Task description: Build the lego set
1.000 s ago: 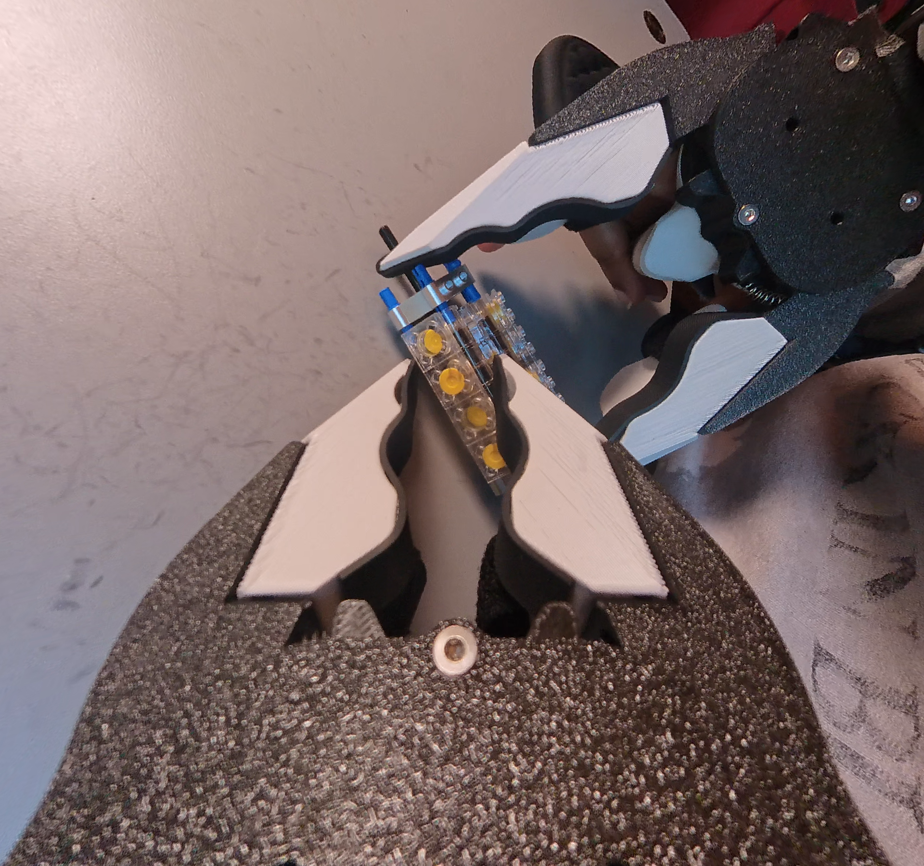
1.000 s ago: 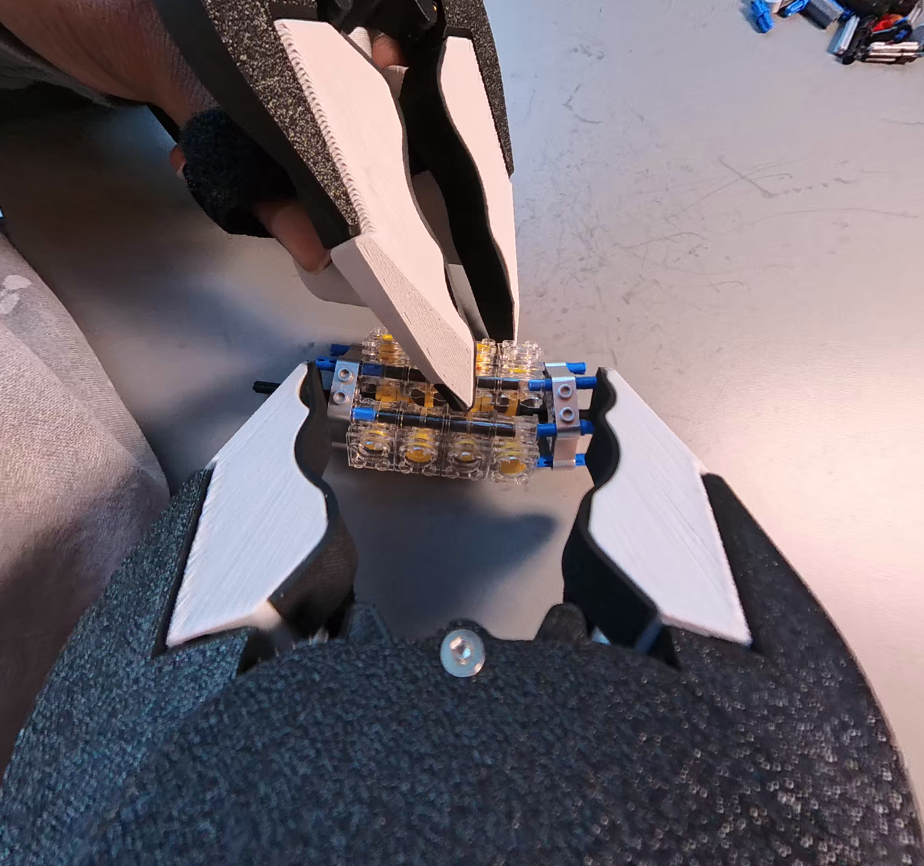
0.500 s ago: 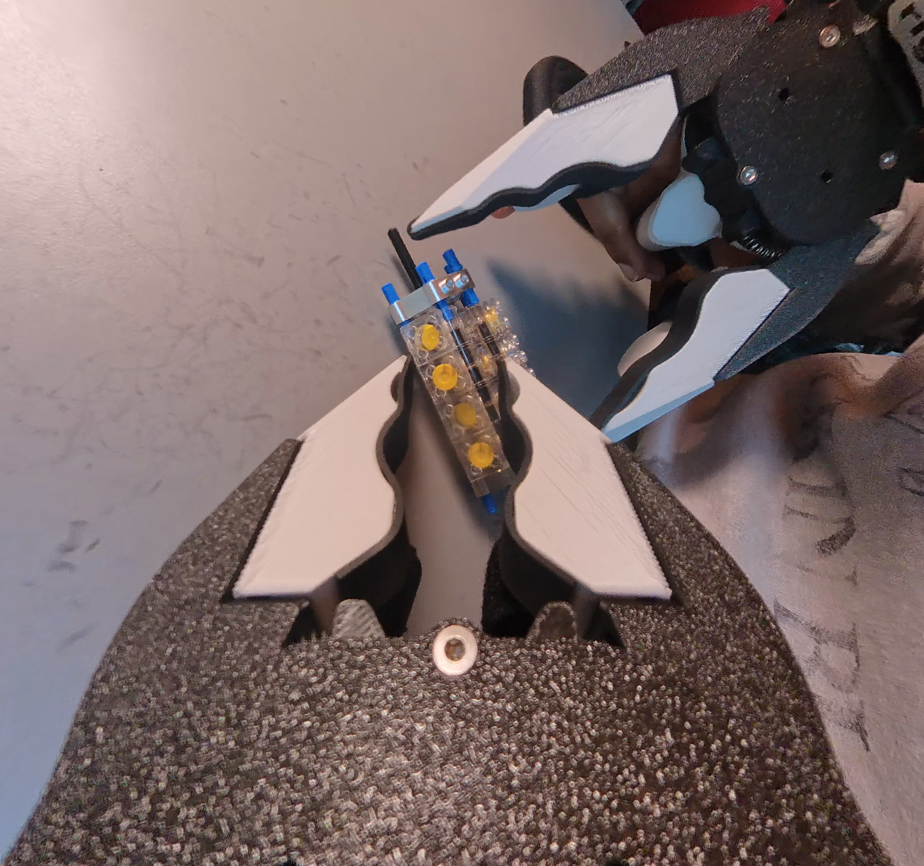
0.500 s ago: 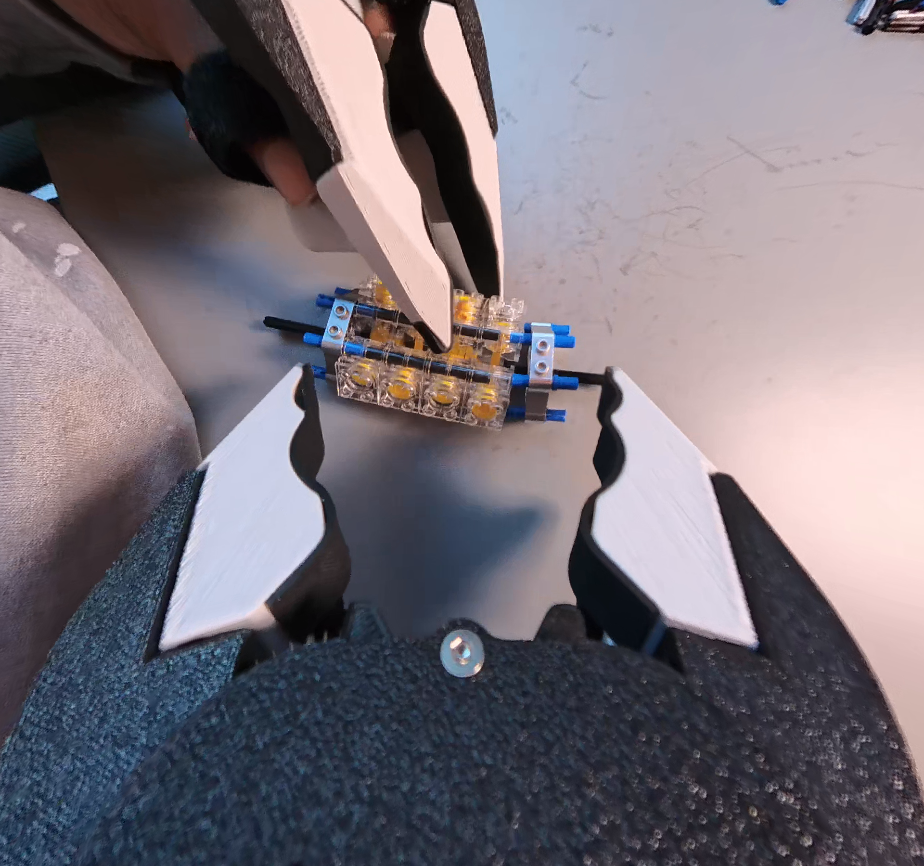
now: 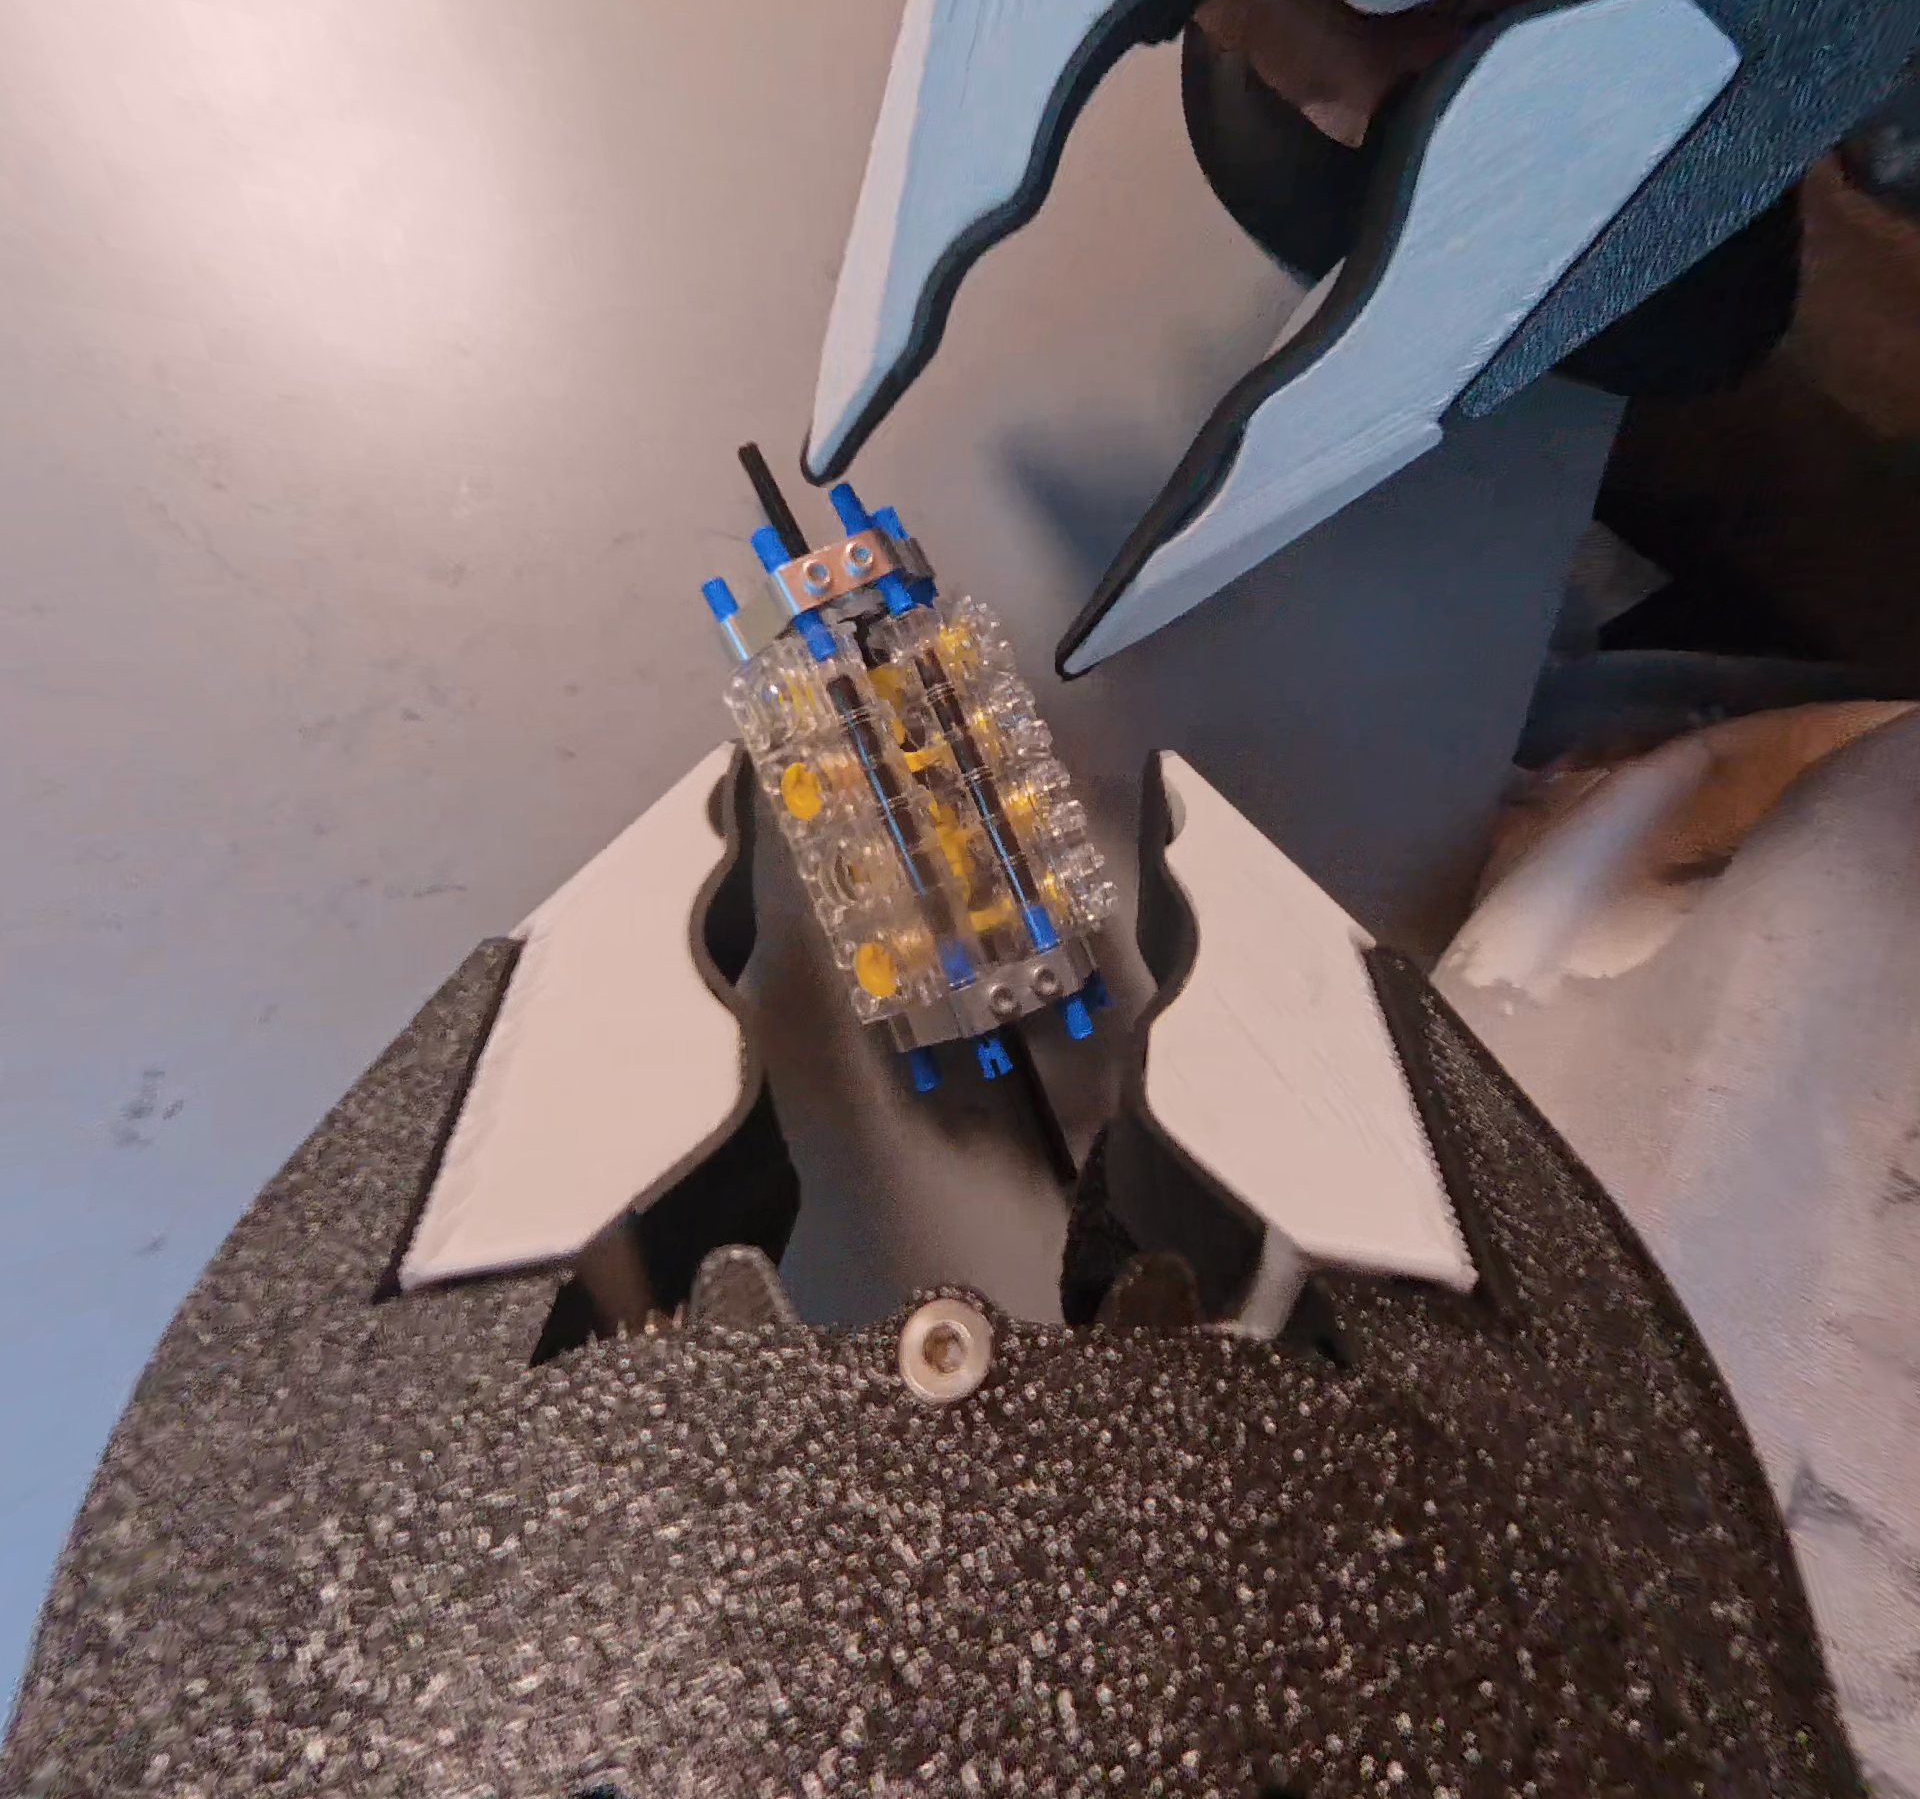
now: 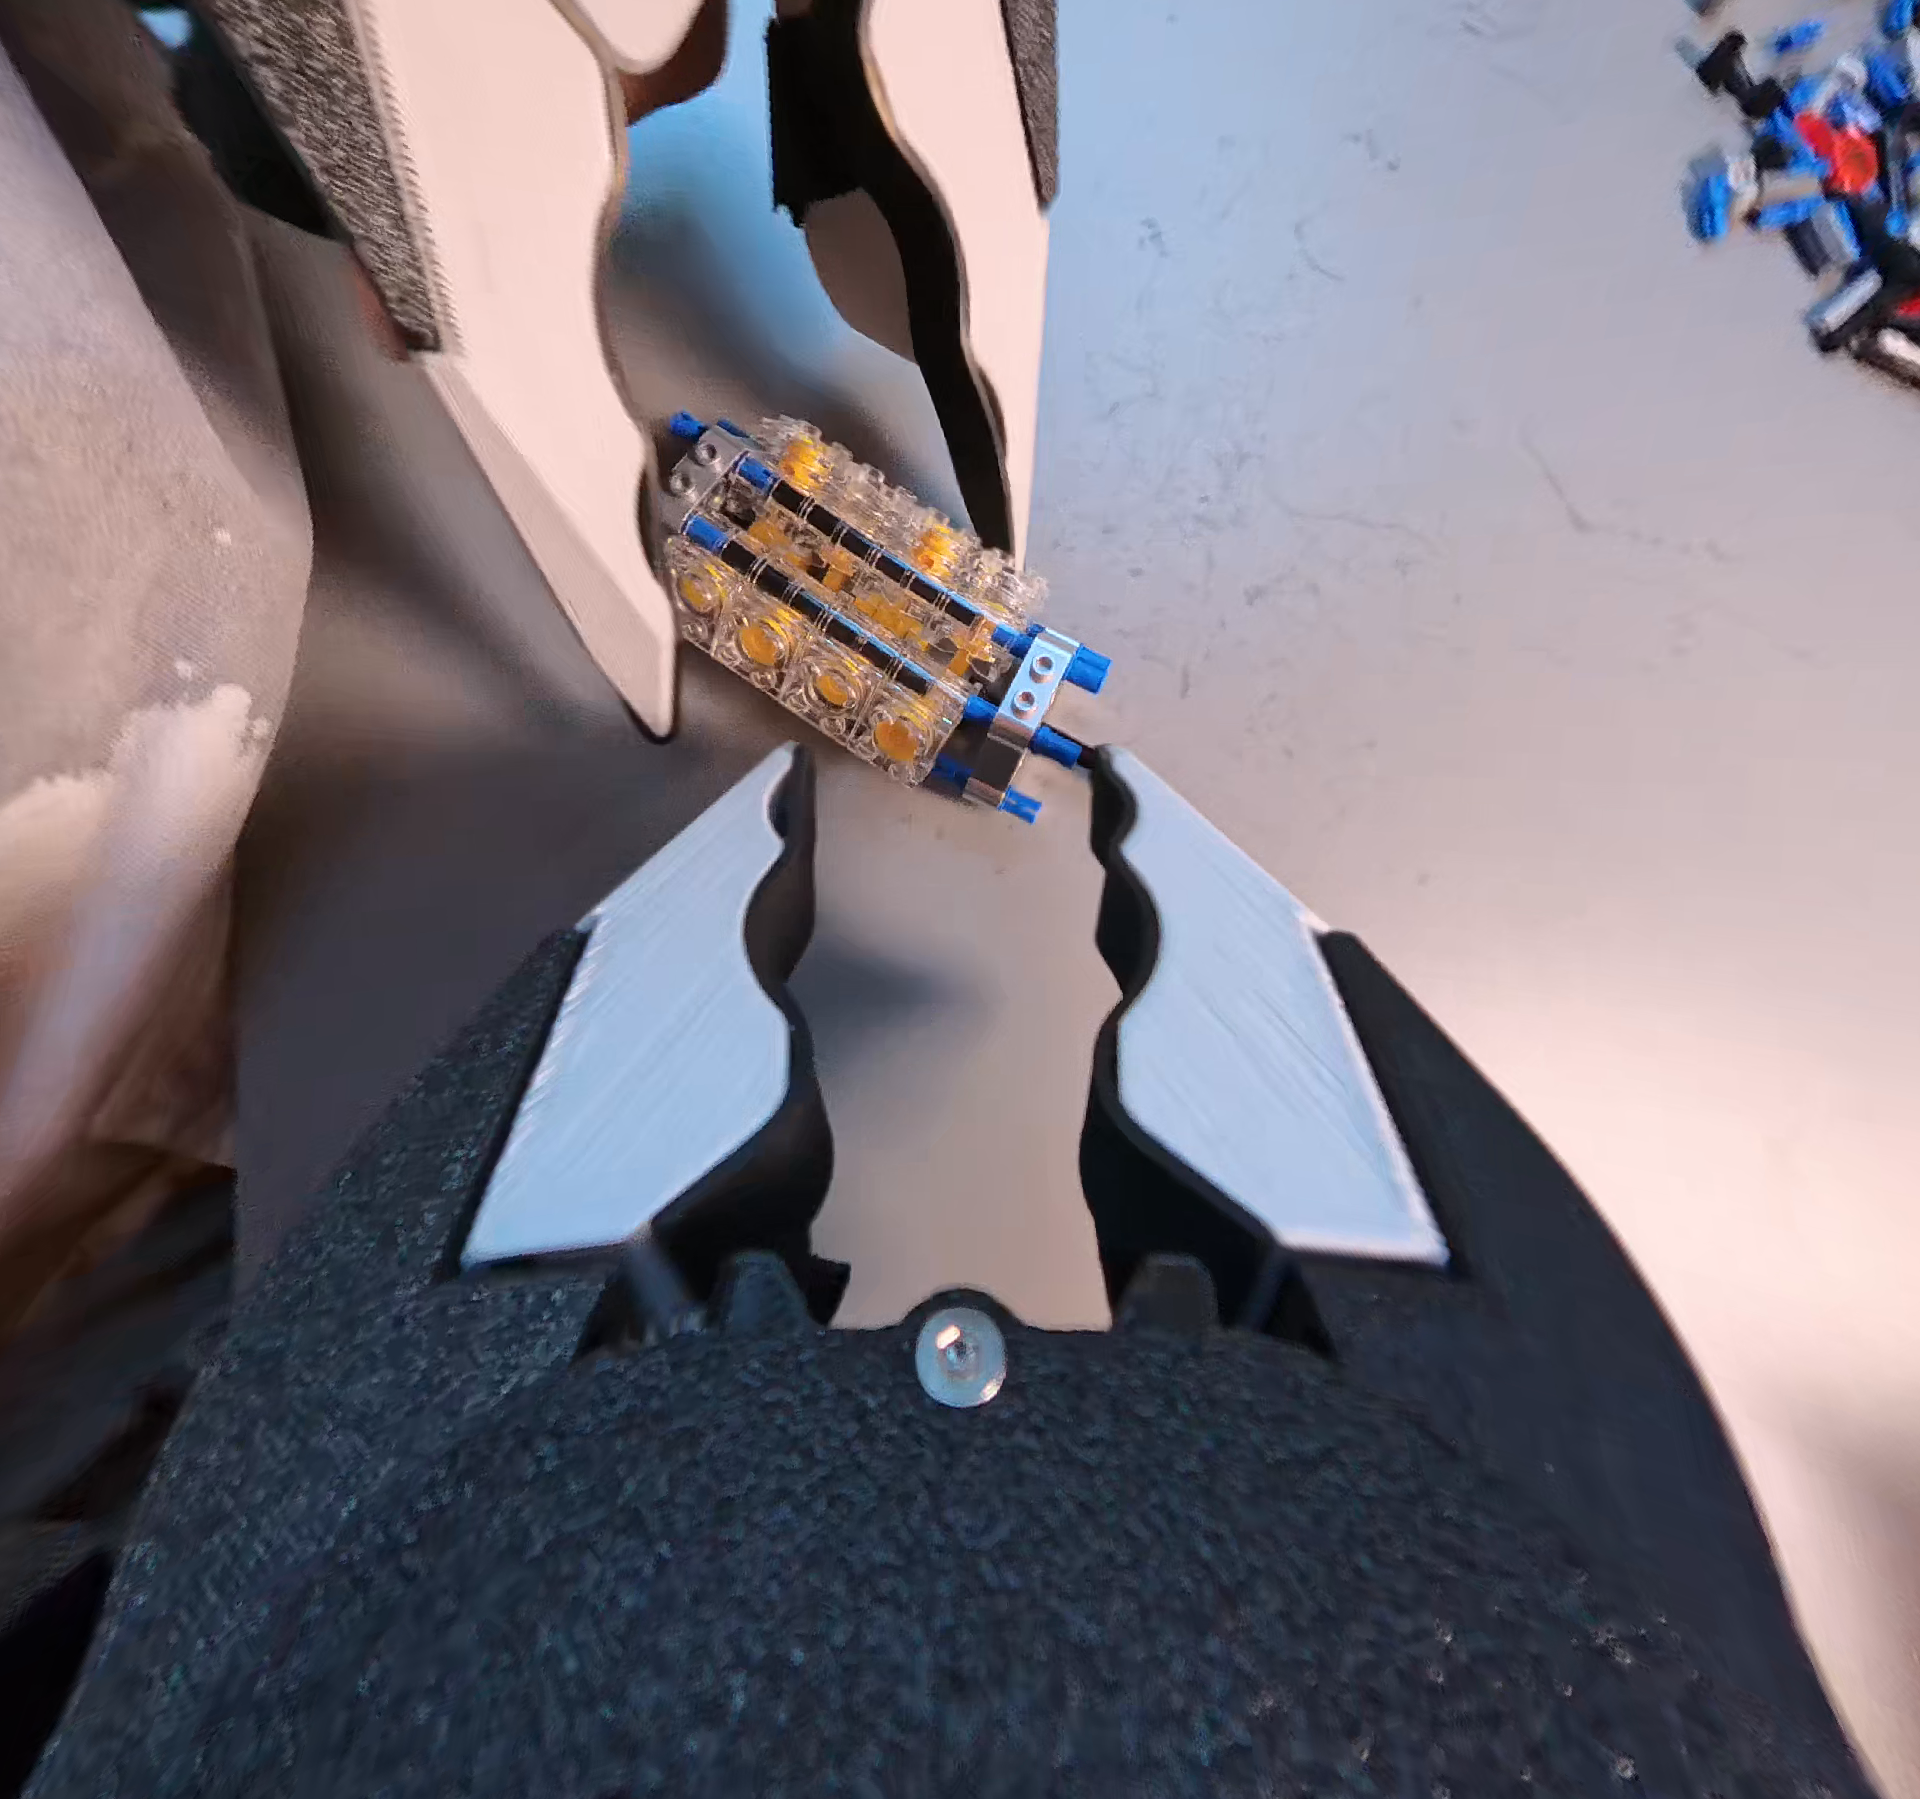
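A small block assembly (image 5: 914,814) of clear bricks with yellow studs, black axles, blue pins and grey end pieces lies on the grey table (image 5: 312,399). My left gripper (image 5: 940,762) is open, its fingers on either side of the assembly with a gap on each side. My right gripper (image 5: 940,570) hangs open just past the assembly's far end, one tip near the black axle. In the right wrist view the assembly (image 6: 862,627) lies slanted between the left gripper's fingers (image 6: 623,554), just ahead of my open right gripper (image 6: 945,762).
A pile of loose blue, black, grey and red pieces (image 6: 1818,139) lies at the far right of the table. Grey cloth (image 5: 1662,1074) covers the table's near edge beside the grippers and also shows in the right wrist view (image 6: 125,658).
My left gripper has opened and let go of the assembly, which now lies slanted on the table. My right gripper has narrowed and shifted round towards the assembly's end.
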`<action>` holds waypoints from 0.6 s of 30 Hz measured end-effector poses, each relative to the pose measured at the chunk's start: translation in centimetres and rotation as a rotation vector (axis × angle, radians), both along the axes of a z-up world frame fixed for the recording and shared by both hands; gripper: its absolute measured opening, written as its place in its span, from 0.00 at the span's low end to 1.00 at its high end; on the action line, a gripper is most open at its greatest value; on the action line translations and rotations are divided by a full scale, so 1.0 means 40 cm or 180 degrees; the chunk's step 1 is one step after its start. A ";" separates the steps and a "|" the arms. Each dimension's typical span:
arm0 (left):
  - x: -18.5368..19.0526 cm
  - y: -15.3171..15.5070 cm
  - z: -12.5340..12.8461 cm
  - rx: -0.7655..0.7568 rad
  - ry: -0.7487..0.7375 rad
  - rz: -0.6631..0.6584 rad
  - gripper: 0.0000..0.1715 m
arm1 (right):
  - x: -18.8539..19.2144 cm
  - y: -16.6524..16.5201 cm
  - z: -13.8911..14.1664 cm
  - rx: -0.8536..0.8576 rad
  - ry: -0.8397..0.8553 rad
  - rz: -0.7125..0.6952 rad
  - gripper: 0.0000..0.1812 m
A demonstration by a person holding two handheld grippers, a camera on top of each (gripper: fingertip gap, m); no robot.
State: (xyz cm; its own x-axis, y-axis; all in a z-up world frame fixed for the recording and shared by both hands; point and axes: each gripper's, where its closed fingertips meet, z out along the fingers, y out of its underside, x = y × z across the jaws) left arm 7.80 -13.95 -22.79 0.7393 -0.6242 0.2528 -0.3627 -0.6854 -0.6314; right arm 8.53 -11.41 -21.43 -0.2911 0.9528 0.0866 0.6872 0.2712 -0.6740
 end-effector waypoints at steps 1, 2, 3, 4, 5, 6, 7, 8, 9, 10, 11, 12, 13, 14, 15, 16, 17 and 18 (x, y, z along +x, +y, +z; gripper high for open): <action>-0.005 0.004 -0.005 0.0033 0.0083 -0.0021 0.37 | -0.004 -0.001 0.000 0.0015 0.0045 0.0124 0.25; -0.011 0.006 -0.007 0.0039 0.0127 -0.0067 0.34 | -0.007 -0.002 0.000 0.0002 0.0072 0.0225 0.24; -0.016 0.007 -0.006 0.0007 0.0102 -0.0106 0.31 | -0.008 0.001 -0.001 -0.0005 0.0080 0.0296 0.20; -0.019 0.007 -0.005 -0.0041 0.0027 -0.0170 0.31 | -0.008 0.007 -0.001 0.0009 0.0078 0.0349 0.16; -0.022 0.006 -0.002 -0.0092 -0.0078 -0.0243 0.31 | -0.007 0.005 -0.001 -0.0012 0.0077 0.0425 0.16; -0.025 0.005 0.001 -0.0151 -0.0196 -0.0321 0.30 | -0.006 0.004 -0.001 -0.0010 0.0078 0.0482 0.15; -0.030 0.003 0.004 -0.0210 -0.0307 -0.0421 0.29 | -0.004 0.001 -0.004 0.0015 0.0071 0.0542 0.14; -0.037 0.003 0.006 -0.0263 -0.0393 -0.0509 0.29 | -0.002 -0.003 -0.007 0.0047 0.0061 0.0600 0.14; -0.047 0.006 0.007 -0.0285 -0.0428 -0.0563 0.28 | 0.000 -0.003 -0.011 0.0094 0.0058 0.0620 0.15; -0.060 0.015 0.008 -0.0257 -0.0400 -0.0575 0.29 | -0.001 0.000 -0.013 0.0133 0.0084 0.0609 0.14; -0.074 0.024 0.012 -0.0180 -0.0334 -0.0571 0.28 | -0.002 0.000 -0.013 0.0135 0.0112 0.0598 0.13; -0.085 0.036 0.024 -0.0045 -0.0270 -0.0547 0.28 | -0.001 -0.001 -0.013 0.0124 0.0137 0.0589 0.11; -0.091 0.046 0.044 0.0121 -0.0239 -0.0519 0.27 | -0.002 -0.001 -0.012 0.0131 0.0173 0.0563 0.08; -0.092 0.051 0.068 0.0268 -0.0234 -0.0502 0.27 | -0.003 0.004 -0.013 0.0153 0.0197 0.0509 0.05; -0.086 0.047 0.089 0.0386 -0.0226 -0.0523 0.25 | -0.003 0.005 -0.016 0.0156 0.0203 0.0475 0.04; -0.077 0.036 0.102 0.0488 -0.0174 -0.0593 0.23 | -0.004 0.006 -0.016 0.0161 0.0215 0.0463 0.04; -0.067 0.023 0.104 0.0599 -0.0044 -0.0695 0.22 | -0.004 0.007 -0.015 0.0173 0.0223 0.0449 0.04; -0.061 0.012 0.097 0.0724 0.0165 -0.0813 0.20 | -0.006 0.009 -0.015 0.0173 0.0225 0.0434 0.04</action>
